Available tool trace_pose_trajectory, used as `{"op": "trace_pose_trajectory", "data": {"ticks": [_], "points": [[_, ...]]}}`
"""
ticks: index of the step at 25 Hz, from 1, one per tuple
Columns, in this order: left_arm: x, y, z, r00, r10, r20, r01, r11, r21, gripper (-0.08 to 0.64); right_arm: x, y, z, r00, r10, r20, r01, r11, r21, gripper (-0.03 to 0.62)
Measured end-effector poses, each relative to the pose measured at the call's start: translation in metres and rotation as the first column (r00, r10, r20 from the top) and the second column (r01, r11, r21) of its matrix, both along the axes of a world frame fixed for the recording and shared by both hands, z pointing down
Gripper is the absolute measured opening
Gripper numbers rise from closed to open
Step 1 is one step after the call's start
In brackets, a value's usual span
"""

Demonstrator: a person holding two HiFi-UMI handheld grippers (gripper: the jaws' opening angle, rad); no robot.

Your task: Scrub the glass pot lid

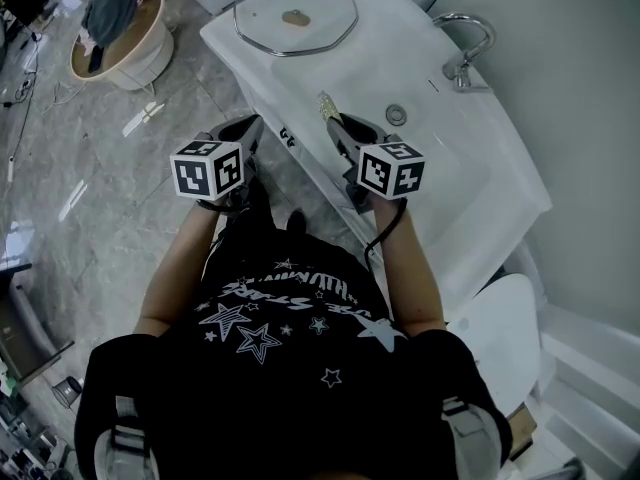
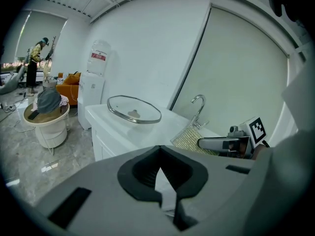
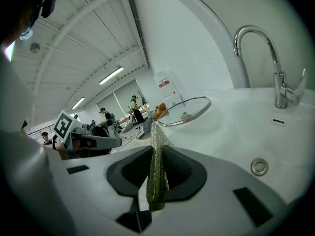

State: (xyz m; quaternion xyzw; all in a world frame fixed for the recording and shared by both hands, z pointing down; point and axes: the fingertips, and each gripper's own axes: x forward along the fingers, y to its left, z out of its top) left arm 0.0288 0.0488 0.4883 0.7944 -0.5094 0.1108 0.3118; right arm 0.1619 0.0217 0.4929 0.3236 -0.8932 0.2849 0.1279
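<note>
Two tongs are held out side by side, short of the glass pot lid. The left tongs are clenched with nothing between them; through the slit only pale desk shows. They hang by the desk's front edge, over the grey tiled floor, nearer the person than the lid and apart from it. The right tongs are clenched on a scrub pad, a thin gold-green mesh sheet pinched on edge so that it sticks out past the tips and points toward the lid. They are also nearer the person than the lid, over the white desk, and the pad does not touch the glass.

The lid lies flat at the far end of the desk, its metal rim resting on the white top and a small brownish piece at its centre. To the right of the lid and closer to the person is the round drain, just beside the right tongs. The chrome faucet stands to the right of the lid, against the wall. Left of the lid, down on the floor, is a round basket with clothes heaped in it. Beyond the lid's end of the desk a water dispenser stands against the wall, and far behind it a person stands in the room.
</note>
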Motion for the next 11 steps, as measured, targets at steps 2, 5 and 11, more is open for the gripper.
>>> {"op": "trace_pose_trajectory", "data": {"ticks": [2, 5, 11], "points": [[0.0013, 0.0025, 0.001, 1.0, 0.002, 0.009, -0.002, 1.0, -0.005, 0.008, 0.0024, 0.0009, 0.001, 1.0, 0.002, 0.003, -0.002, 1.0, -0.005, 0.071], [0.0004, 0.0045, 0.0045, 1.0, -0.002, 0.019, 0.002, 1.0, -0.013, 0.008, 0.0046, -0.001, 0.0041, 1.0, 0.004, 0.002, -0.004, 1.0, -0.007, 0.071], [-0.0073, 0.0076, 0.0023, 0.999, -0.014, 0.036, 0.015, 1.0, -0.012, 0.008, 0.0019, -0.0007, 0.0038, 1.0, 0.001, 0.003, -0.001, 1.0, -0.008, 0.07]]}}
